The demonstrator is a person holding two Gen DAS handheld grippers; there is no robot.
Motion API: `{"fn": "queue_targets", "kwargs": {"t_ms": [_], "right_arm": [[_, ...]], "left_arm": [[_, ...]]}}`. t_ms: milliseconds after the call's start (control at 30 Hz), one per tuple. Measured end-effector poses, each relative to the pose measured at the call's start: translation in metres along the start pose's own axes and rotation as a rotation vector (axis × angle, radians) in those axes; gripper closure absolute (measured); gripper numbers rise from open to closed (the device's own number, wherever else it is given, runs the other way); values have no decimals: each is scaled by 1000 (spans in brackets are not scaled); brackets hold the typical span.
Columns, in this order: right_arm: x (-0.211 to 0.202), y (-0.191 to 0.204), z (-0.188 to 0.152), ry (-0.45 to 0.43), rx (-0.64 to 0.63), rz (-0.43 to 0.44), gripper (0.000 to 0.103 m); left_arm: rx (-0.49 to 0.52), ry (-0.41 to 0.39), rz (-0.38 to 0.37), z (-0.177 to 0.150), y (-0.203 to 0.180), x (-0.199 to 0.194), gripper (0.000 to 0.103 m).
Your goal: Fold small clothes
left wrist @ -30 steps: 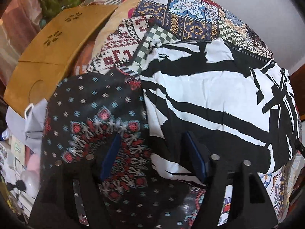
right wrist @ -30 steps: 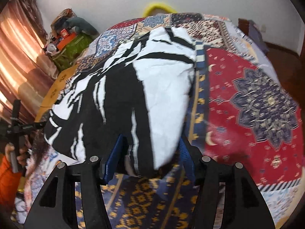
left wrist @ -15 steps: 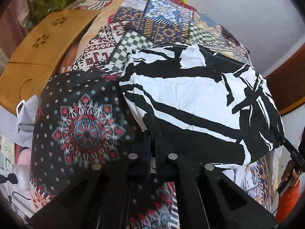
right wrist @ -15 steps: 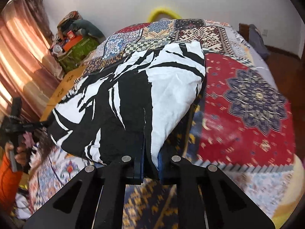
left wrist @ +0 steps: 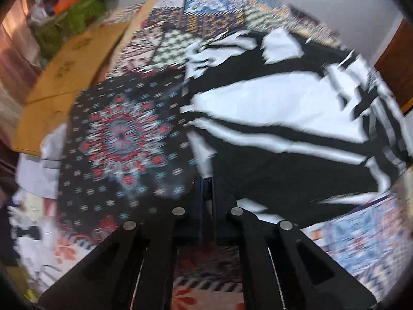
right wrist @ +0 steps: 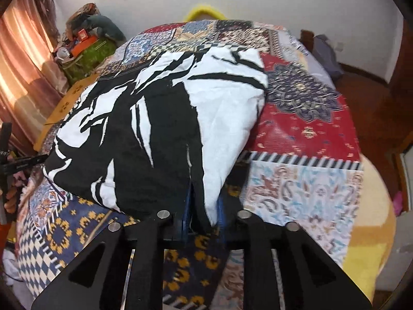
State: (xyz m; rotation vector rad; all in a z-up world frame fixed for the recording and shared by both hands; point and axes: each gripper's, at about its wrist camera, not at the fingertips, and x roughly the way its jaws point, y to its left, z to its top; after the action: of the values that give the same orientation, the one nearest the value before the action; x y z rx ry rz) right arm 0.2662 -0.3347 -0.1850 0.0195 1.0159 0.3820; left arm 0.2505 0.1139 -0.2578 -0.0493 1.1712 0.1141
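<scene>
A black-and-white patterned garment [left wrist: 278, 118] is stretched over the patchwork bedspread [right wrist: 304, 180]. My left gripper [left wrist: 206, 193] is shut on its near edge in the blurred left wrist view. My right gripper [right wrist: 201, 217] is shut on the opposite edge of the garment [right wrist: 160, 118], which is lifted off the bed toward the camera. The other gripper [right wrist: 15, 162] and the hand holding it show at the far left of the right wrist view.
A dark cloth with a red-and-blue medallion [left wrist: 121, 139] lies left of the garment. A wooden board [left wrist: 69, 69] runs along the bed's left side, with a cluttered green box [right wrist: 85, 54] and curtains [right wrist: 23, 72] beyond. A wall stands behind.
Both grippers closed from open onto the garment's edges, then pulled back and up, lifting the garment. The left view has become motion-blurred.
</scene>
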Motion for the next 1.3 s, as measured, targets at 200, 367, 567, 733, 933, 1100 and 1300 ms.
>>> {"fn": "queue_targets", "kwargs": {"t_ms": [200,367,567,733,933,1100,1300], "right_arm": [[-22,-1,6,-49,-16,-101,71],[-37,12,27,-126,-41,-76,60],[-20,37,54,-155,-89,-14,56],[20,58,76,-118,-137,16,56],[59,72,93,-71,-187,41,56],[72,67,94,-54,-208,37,56],[70,31,89,-45,-132,-9,56]], "left_arm": [[-40,3,33,-1,27,-5,97],[-93,-81,-6,33,43,-28,94],[-67,-150,-10,86,36,-22,55],[-79,-120,-16,125,33,13,54],[-105,-23,-36,155,33,79,54],[-139,25,-35,166,48,113,49],[-99,-30,112,166,55,103,48]]}}
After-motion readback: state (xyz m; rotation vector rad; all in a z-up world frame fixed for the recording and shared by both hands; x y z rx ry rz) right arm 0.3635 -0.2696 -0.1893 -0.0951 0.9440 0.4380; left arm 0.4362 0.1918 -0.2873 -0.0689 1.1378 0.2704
